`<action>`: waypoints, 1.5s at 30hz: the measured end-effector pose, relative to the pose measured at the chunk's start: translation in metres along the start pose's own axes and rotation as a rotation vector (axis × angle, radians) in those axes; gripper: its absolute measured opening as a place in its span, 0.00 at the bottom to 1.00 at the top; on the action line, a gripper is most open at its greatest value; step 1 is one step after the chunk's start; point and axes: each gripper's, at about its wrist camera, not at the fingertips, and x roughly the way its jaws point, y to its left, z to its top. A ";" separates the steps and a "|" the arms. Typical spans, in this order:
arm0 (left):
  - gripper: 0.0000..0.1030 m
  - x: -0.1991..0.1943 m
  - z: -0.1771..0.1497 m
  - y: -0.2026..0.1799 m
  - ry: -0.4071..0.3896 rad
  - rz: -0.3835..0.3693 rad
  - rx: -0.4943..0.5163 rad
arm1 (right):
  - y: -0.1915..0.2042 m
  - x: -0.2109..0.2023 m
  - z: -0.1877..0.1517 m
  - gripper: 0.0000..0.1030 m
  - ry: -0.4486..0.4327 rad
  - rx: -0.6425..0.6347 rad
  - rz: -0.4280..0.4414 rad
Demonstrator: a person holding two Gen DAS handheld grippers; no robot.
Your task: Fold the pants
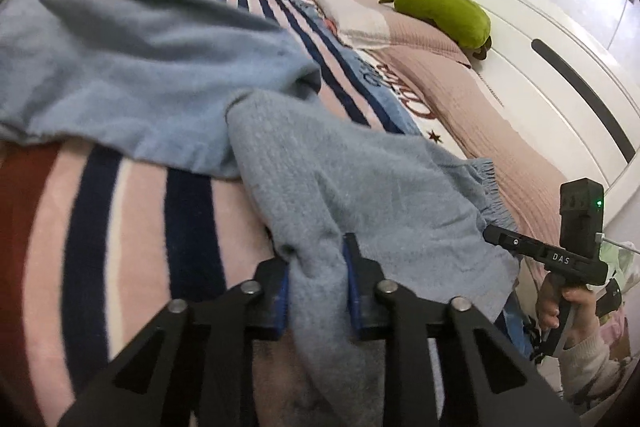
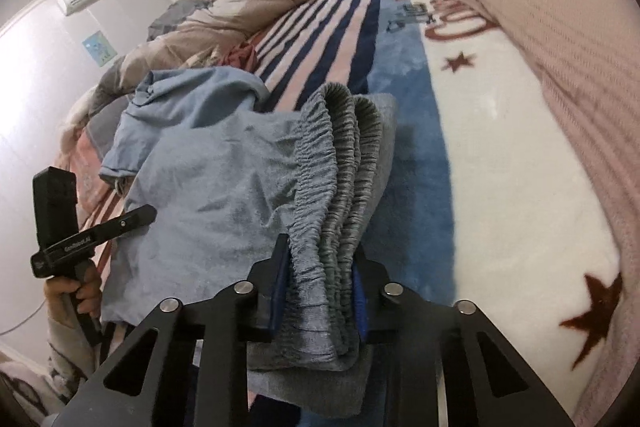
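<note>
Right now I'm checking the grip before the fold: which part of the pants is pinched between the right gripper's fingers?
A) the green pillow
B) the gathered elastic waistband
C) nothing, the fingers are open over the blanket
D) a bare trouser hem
B: in the right wrist view the right gripper is closed on the ruffled elastic waistband of the light blue pants.

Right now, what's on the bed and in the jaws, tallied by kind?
Blue pants: 1
Striped blanket: 1
Green plush pillow: 1
Beige comforter: 1
Grippers: 2, left gripper and right gripper, both clamped on the pants
Total: 6
</note>
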 end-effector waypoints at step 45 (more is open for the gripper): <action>0.10 -0.290 -0.087 0.222 -0.190 0.594 -0.097 | 0.378 0.140 -0.019 0.17 0.274 -0.408 0.383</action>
